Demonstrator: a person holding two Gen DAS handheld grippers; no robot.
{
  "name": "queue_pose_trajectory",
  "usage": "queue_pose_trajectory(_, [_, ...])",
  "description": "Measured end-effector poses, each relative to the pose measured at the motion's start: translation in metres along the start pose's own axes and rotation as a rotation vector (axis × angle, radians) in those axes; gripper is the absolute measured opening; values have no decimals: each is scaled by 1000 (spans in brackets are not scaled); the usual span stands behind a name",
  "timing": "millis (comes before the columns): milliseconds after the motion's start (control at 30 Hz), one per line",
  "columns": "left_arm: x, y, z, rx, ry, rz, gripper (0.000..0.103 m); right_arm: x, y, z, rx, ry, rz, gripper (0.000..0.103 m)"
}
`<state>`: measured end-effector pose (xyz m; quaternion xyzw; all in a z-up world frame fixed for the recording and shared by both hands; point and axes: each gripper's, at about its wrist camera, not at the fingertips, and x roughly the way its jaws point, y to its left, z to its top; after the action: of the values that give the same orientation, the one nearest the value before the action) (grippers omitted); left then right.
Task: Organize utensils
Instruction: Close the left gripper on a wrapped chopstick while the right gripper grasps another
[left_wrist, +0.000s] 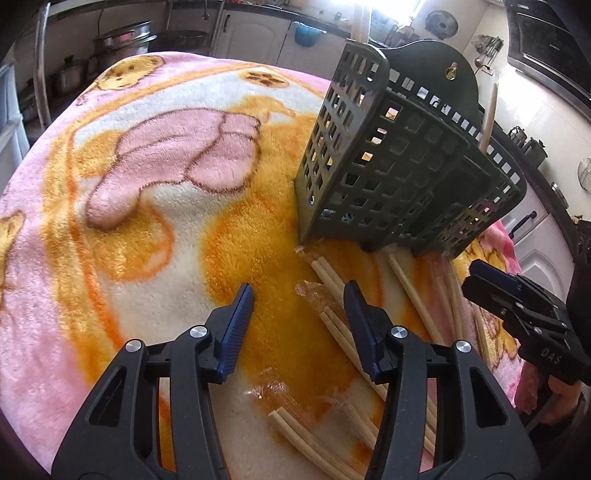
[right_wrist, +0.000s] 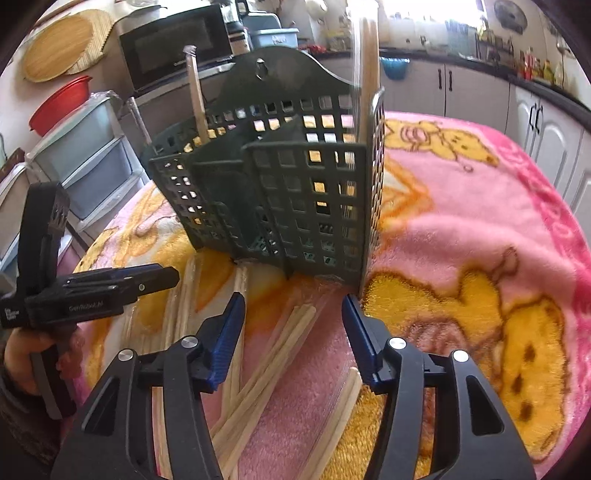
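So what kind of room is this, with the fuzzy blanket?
Most likely a home kitchen. A microwave sits on a shelf, steel cooking pots are stacked at the back, and cupboards run under a counter of jars.

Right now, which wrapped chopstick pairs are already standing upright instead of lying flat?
The two pairs in the green basket: one at its right corner, one at its back left. All the others lie flat on the blanket.
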<state>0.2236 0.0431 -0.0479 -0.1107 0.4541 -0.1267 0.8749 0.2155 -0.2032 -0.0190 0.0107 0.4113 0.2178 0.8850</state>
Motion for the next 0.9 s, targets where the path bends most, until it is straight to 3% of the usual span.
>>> queue_pose_trajectory(167, [3, -2, 3, 7, 1, 11, 36, 13, -6, 2, 46, 26, 5, 47])
queue_pose_trajectory(400, [6, -12, 2, 35, 1, -5, 9, 22, -13, 7, 102, 44, 23, 41])
queue_pose_trajectory(600, [10, -14, 0, 40, -5, 6, 2, 25, -20, 8, 144, 53, 36, 33])
queue_pose_trajectory(733, [8, -6, -1, 18, -13, -8, 1, 24, -27, 7, 160, 57, 42, 15])
queue_pose_trajectory(900, [-8, -1, 1, 11, -59, -10, 0, 12, -30, 6, 153, 34, 51, 6])
